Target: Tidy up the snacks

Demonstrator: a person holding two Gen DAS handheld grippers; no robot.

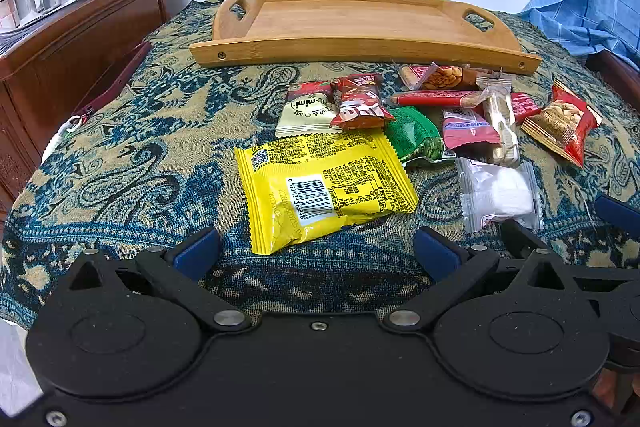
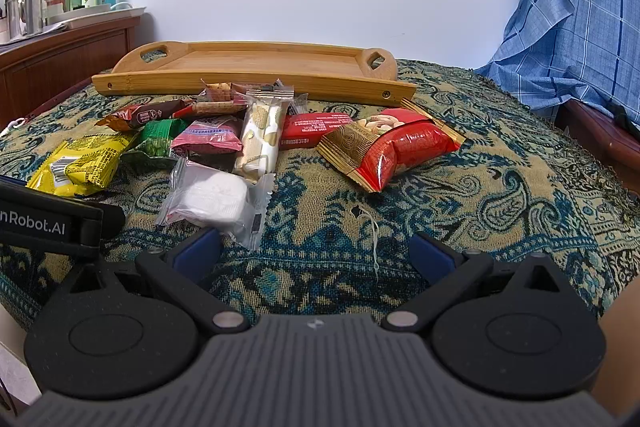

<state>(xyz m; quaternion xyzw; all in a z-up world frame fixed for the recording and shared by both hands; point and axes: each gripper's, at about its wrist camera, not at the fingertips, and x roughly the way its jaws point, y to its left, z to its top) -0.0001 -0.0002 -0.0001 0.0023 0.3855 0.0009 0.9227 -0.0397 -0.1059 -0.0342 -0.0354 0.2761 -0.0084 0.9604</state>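
Two black grippers with blue pads, left gripper (image 1: 316, 253) and right gripper (image 2: 314, 251), hover spread wide, holding nothing, over scattered snack packets (image 2: 224, 147) lying on the paisley cloth (image 2: 500, 195) before an empty bamboo tray (image 2: 256, 61).

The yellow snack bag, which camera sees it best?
The left wrist view. There the yellow snack bag lies flat just ahead of the open left claw, barcode and print fully showing. The right wrist view catches it only at its left edge, crumpled-looking and partly cut off.

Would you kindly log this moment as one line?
left gripper open, empty | right gripper open, empty | snacks loose on cloth | tray empty
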